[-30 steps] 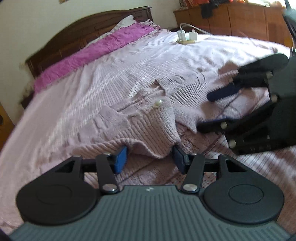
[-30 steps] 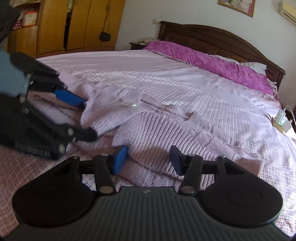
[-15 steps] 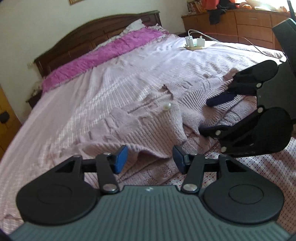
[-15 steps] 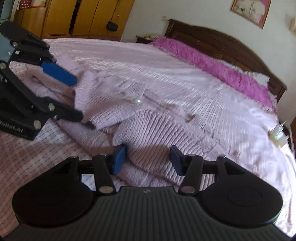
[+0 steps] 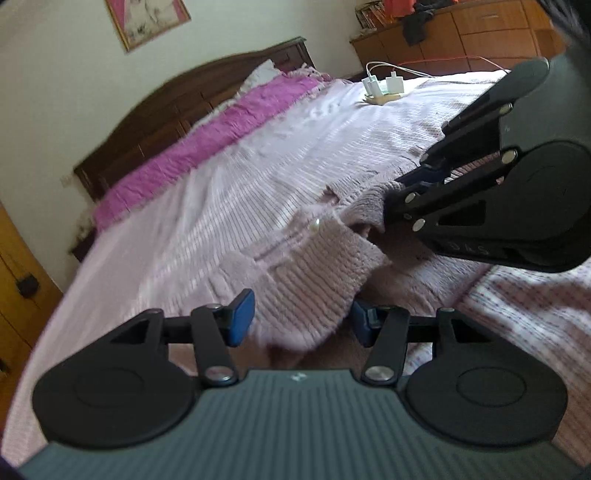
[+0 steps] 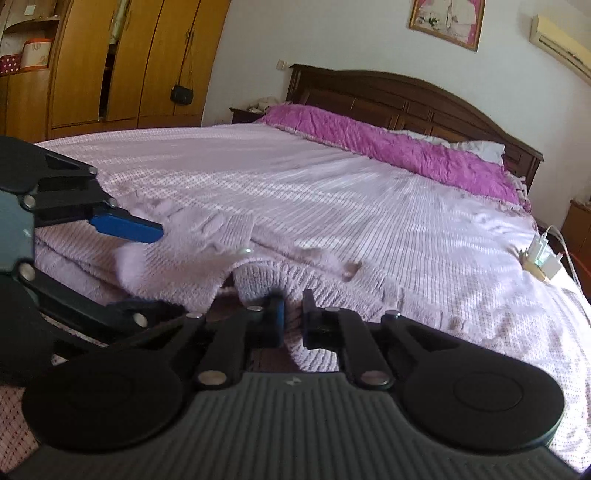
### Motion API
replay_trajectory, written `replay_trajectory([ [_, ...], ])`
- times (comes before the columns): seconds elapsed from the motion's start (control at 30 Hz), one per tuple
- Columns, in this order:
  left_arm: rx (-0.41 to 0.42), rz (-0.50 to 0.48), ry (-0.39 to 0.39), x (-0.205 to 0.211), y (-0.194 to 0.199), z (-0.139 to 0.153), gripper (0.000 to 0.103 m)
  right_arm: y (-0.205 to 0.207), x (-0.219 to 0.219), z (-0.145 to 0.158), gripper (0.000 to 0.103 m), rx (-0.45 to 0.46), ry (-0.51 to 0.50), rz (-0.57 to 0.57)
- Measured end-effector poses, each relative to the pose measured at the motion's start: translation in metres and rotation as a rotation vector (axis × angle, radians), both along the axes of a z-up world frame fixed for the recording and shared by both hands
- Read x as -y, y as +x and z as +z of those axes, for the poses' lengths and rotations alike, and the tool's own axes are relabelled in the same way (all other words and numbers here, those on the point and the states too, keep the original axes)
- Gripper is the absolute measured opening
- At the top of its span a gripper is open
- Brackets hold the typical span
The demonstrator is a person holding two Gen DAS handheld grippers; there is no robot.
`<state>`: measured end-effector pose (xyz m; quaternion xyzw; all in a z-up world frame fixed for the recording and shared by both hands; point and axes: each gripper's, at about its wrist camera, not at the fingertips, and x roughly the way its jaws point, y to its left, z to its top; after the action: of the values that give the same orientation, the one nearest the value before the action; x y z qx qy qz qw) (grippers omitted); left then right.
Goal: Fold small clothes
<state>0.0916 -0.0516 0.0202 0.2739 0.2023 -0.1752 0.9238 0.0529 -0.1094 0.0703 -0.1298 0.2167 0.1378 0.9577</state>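
Right gripper: jaws nearly together, clenched on a bunched fold of the lilac knit cardigan at 6 o'clock of the right wrist view; blue pad pressed against the knit. Same gripper visible at 3 o'clock of the left wrist view, fingers pinched into the cardigan's raised edge.

Left gripper: jaws spread wide, released, straddling a hanging edge of the cardigan without pinching it; blue pad just beside the knit. Seen at 9 o'clock of the right wrist view, upper finger above the knit, lower finger beneath it.

Cardigan location: near edge of the bed, on the pink checked bedspread, partly lifted and creased, with a pearl button showing at the front band.

Beyond, at 1 o'clock of the left wrist view: white chargers with cables on the bedspread. Farther: magenta quilt along the dark wooden headboard. Farthest: framed picture on the wall at 1 o'clock, wooden wardrobe at 10 o'clock with a small black bag hanging on it.
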Motion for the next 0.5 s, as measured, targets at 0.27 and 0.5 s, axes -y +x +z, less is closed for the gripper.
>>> replay_trajectory([
  [0.27,0.044,-0.016,-0.027,0.002,0.036,0.011,0.014,0.024,-0.007,0.012,0.009,0.045,-0.023,-0.017],
  [0.5,0.002,-0.002,-0.064,-0.001,0.097,0.016,0.016,0.095,-0.008,0.009,0.009,-0.041,-0.013,-0.048],
])
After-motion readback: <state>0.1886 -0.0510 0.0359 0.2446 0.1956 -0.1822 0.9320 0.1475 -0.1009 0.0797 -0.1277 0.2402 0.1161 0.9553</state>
